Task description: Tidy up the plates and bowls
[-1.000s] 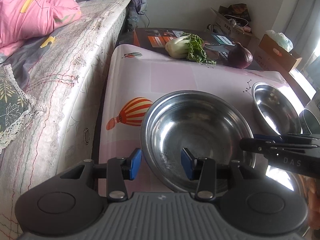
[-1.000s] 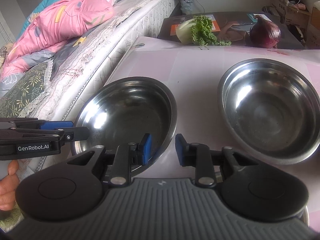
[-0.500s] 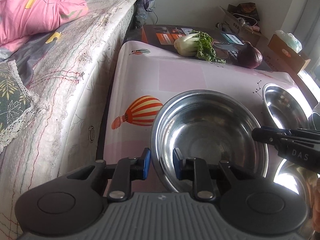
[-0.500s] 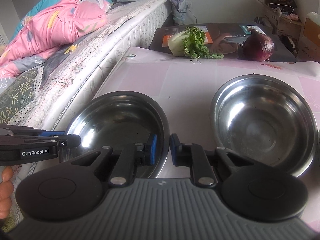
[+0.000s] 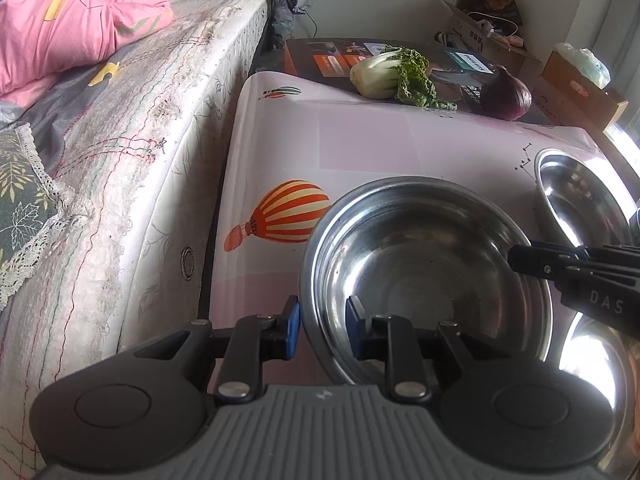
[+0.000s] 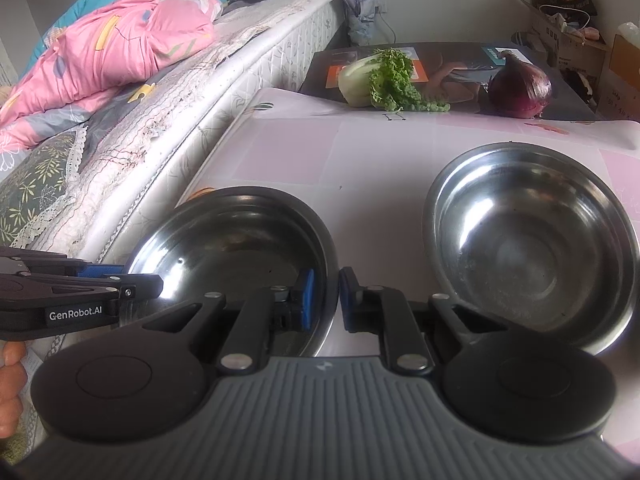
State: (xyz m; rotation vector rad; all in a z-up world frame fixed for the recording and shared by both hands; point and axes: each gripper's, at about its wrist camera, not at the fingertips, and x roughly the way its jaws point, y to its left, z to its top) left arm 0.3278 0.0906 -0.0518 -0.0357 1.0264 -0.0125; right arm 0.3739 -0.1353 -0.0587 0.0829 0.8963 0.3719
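On bowl rim: both tools.

Silver bowl; pink tablecloth, orange-striped balloon; purple onion.

We count three steel bowls: one at the left, one at the right, a third at the lower edge. We also count one bok choy, one red onion, two claws.

Two empty steel bowls sit upright on the pink table: near-left bowl, right bowl apart.
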